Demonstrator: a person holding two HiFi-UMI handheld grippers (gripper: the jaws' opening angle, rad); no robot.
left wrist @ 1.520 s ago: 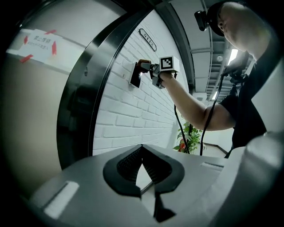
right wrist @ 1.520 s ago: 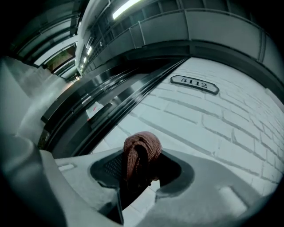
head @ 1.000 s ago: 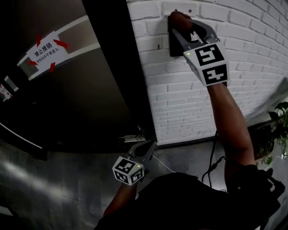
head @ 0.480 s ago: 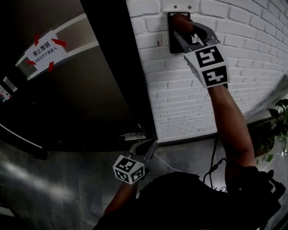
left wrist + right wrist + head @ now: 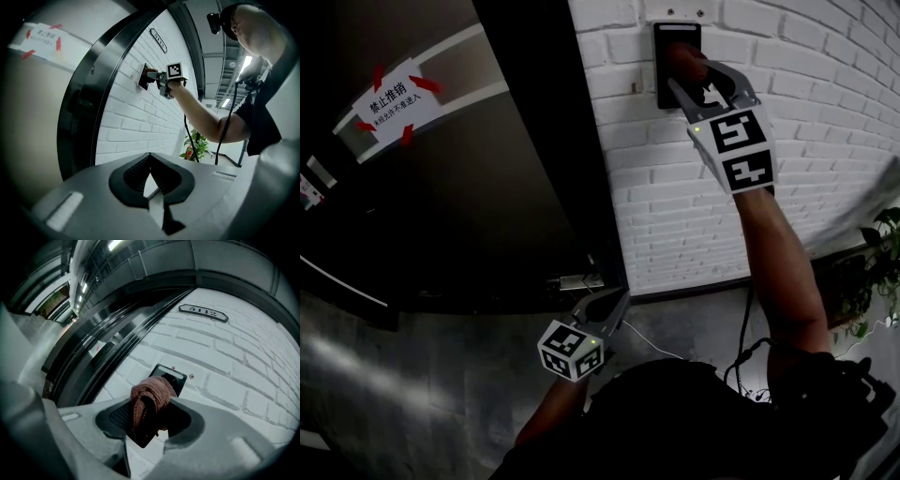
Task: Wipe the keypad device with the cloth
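A black keypad device (image 5: 673, 42) (image 5: 172, 375) is fixed upright on the white brick wall beside a dark door. My right gripper (image 5: 682, 70) is raised to it and shut on a bunched reddish-brown cloth (image 5: 682, 61) (image 5: 150, 397). The cloth presses on the device's lower half and hides it. My left gripper (image 5: 617, 306) (image 5: 151, 176) hangs low near the floor, away from the device, with its jaws closed together and nothing in them. From the left gripper view the device (image 5: 143, 76) and the raised right gripper (image 5: 157, 79) show far up the wall.
The dark door (image 5: 487, 187) with a white paper sign (image 5: 396, 100) stands left of the brick wall (image 5: 806, 112). A room number plate (image 5: 203, 312) hangs above the device. A potted plant (image 5: 872, 272) and a cable (image 5: 750, 337) are at the right, by the grey floor.
My right gripper and the cloth have slid down the device, uncovering its upper part. The left gripper has hardly moved.
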